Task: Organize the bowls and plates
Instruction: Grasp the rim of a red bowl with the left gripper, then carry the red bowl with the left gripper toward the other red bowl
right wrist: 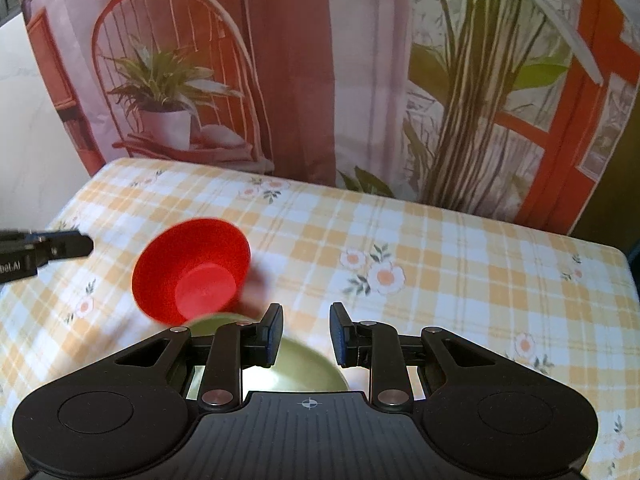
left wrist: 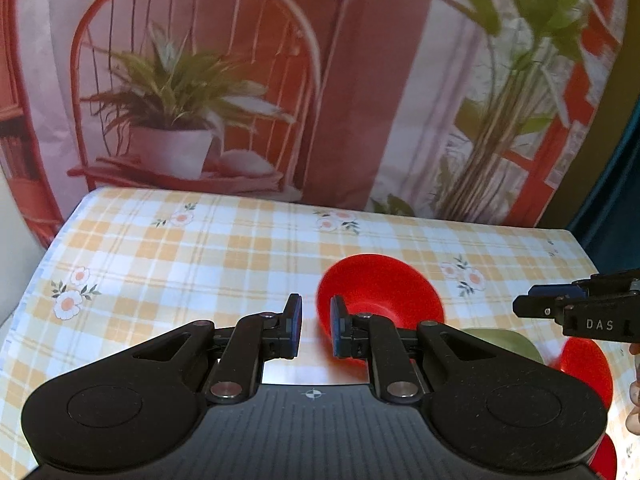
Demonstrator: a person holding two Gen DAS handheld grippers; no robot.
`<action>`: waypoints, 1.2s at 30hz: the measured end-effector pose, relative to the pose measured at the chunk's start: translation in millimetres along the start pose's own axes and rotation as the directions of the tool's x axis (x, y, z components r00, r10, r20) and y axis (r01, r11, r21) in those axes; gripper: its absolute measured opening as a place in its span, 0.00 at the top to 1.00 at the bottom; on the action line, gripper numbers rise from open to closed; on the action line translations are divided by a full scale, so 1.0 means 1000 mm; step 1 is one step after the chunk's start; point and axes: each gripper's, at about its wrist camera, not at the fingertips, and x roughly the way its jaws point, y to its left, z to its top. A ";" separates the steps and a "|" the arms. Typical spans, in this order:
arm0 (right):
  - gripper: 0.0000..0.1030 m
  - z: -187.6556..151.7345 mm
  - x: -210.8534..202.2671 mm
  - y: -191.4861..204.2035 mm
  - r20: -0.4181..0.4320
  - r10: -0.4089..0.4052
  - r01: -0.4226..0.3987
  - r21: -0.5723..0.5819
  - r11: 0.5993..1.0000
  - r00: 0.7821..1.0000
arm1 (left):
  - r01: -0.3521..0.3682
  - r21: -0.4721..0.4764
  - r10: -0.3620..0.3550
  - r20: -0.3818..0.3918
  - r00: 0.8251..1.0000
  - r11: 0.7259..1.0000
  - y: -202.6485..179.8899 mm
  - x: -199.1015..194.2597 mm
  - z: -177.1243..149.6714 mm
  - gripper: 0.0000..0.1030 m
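Observation:
A red bowl (left wrist: 380,292) lies tipped on its side on the checked tablecloth, its opening toward the left; it also shows in the right wrist view (right wrist: 192,270), blurred. A green dish (right wrist: 296,368) sits under my right gripper and shows in the left wrist view (left wrist: 504,340). Another red bowl (left wrist: 586,364) is at the right edge of the left wrist view. My left gripper (left wrist: 316,326) is open and empty, its right finger just in front of the tipped bowl. My right gripper (right wrist: 306,332) is open and empty above the green dish; it also shows in the left wrist view (left wrist: 536,308).
The table (right wrist: 480,264) has a yellow checked cloth with flowers. A printed backdrop (right wrist: 320,80) of a chair and plants hangs right behind its far edge. The table's left edge (left wrist: 44,264) drops off near the wall.

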 end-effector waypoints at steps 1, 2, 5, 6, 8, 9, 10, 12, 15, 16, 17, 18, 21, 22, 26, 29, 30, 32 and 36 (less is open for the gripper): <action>0.77 0.003 0.005 0.002 -0.001 0.004 -0.004 0.005 1.000 1.000 | -0.004 -0.003 0.004 -0.002 1.000 1.000 0.003 0.004 0.001 0.85; 0.77 0.006 0.010 0.004 -0.003 0.010 -0.009 0.011 1.000 1.000 | -0.005 -0.007 0.005 -0.004 1.000 1.000 0.005 0.008 0.001 0.85; 0.77 0.015 0.026 0.010 -0.008 0.024 -0.024 0.030 0.999 1.000 | -0.004 -0.023 0.004 -0.018 1.000 1.000 0.012 0.019 0.002 0.85; 0.77 0.018 0.031 0.012 -0.010 0.029 -0.028 0.034 0.999 1.000 | -0.003 -0.023 0.003 -0.021 1.000 1.000 0.014 0.023 0.002 0.85; 0.77 0.021 0.041 0.017 -0.019 0.037 -0.037 0.038 0.999 0.999 | 0.015 -0.029 -0.016 -0.031 0.999 0.999 0.015 0.030 0.001 0.85; 0.77 0.022 0.046 0.019 -0.024 0.040 -0.039 0.037 0.999 0.999 | 0.031 -0.032 -0.032 -0.036 0.999 0.999 0.015 0.034 0.000 0.85; 0.77 0.023 0.050 0.022 -0.030 0.042 -0.041 0.034 0.999 0.999 | 0.042 -0.032 -0.043 -0.042 0.998 0.999 0.015 0.038 -0.001 0.85; 0.77 0.023 0.060 0.026 -0.045 0.045 -0.044 0.030 0.999 0.998 | 0.059 -0.030 -0.061 -0.052 0.997 0.998 0.012 0.044 -0.003 0.85; 0.77 0.023 0.071 0.029 -0.061 0.050 -0.048 0.035 0.998 0.997 | 0.077 -0.034 -0.079 -0.066 0.995 0.996 0.009 0.053 -0.006 0.85; 0.77 0.022 0.074 0.030 -0.066 0.052 -0.049 0.038 0.998 0.996 | 0.080 -0.035 -0.082 -0.070 0.994 0.996 0.009 0.056 -0.007 0.85; 0.77 0.021 0.077 0.030 -0.071 0.053 -0.050 0.042 0.998 0.996 | 0.083 -0.037 -0.085 -0.073 0.994 0.996 0.009 0.059 -0.008 0.85; 0.77 0.021 0.080 0.029 -0.075 0.055 -0.052 0.045 0.998 0.996 | 0.083 -0.038 -0.086 -0.077 0.993 0.996 0.009 0.061 -0.009 0.85; 0.77 0.019 0.086 0.028 -0.088 0.058 -0.054 0.049 0.997 0.994 | 0.082 -0.044 -0.086 -0.091 0.992 0.996 0.010 0.068 -0.011 0.85; 0.77 0.019 0.087 0.027 -0.090 0.063 -0.058 0.054 0.997 0.994 | 0.084 -0.046 -0.089 -0.096 0.991 0.995 0.011 0.070 -0.012 0.85; 0.78 0.016 0.091 0.027 -0.099 0.077 -0.070 0.067 0.995 0.992 | 0.105 -0.054 -0.110 -0.106 0.988 0.993 0.012 0.075 -0.015 0.85; 0.78 0.015 0.093 0.028 -0.109 0.090 -0.082 0.074 0.994 0.990 | 0.118 -0.055 -0.124 -0.112 0.986 0.991 0.010 0.076 -0.017 0.85; 0.81 0.015 0.094 0.028 -0.111 0.094 -0.085 0.078 0.993 0.989 | 0.122 -0.057 -0.128 -0.114 0.985 0.991 0.010 0.076 -0.018 0.85; 0.85 0.014 0.094 0.029 -0.113 0.107 -0.097 0.085 0.992 0.988 | 0.119 -0.064 -0.126 -0.110 0.986 0.991 0.010 0.076 -0.019 0.85; 0.92 0.016 0.091 0.033 -0.107 0.119 -0.110 0.086 0.990 0.987 | 0.117 -0.073 -0.124 -0.108 0.986 0.990 0.011 0.075 -0.018 0.85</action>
